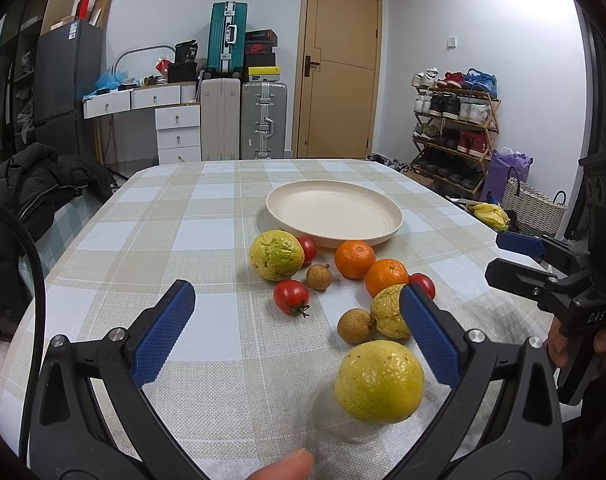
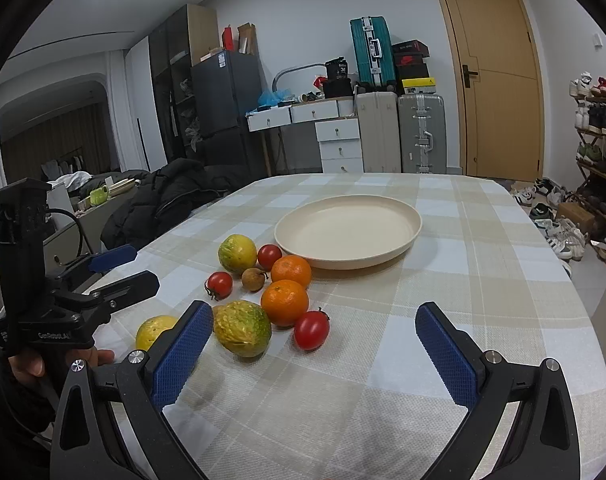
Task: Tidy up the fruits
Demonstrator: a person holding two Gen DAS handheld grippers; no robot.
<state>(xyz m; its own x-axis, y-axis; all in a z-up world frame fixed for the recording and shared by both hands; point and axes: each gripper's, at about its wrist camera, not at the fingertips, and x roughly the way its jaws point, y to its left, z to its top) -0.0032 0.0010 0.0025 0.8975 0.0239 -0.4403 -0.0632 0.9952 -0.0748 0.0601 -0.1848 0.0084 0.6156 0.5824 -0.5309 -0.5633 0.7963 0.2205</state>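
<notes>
A cream plate (image 1: 335, 208) (image 2: 347, 232) sits bare mid-table. In front of it lie loose fruits: two oranges (image 1: 355, 259) (image 1: 386, 277), three tomatoes with one at the centre (image 1: 291, 295), two brown longans (image 1: 319, 277) (image 1: 354, 325), and three yellow-green fruits (image 1: 276, 255) (image 1: 387, 316) (image 1: 379, 382). My left gripper (image 1: 295, 292) is open low over the near fruits; the nearest yellow fruit lies by its right finger, not held. My right gripper (image 2: 314, 312) is open just behind a tomato (image 2: 311, 330) and a green-yellow fruit (image 2: 242, 328), holding nothing.
The table has a checked cloth (image 2: 443, 320) with bare room to the right of the fruits. A black jacket (image 1: 35, 184) hangs at the table's left edge. A woven basket (image 1: 531, 204) and a shoe rack (image 1: 455, 128) stand beyond the right edge.
</notes>
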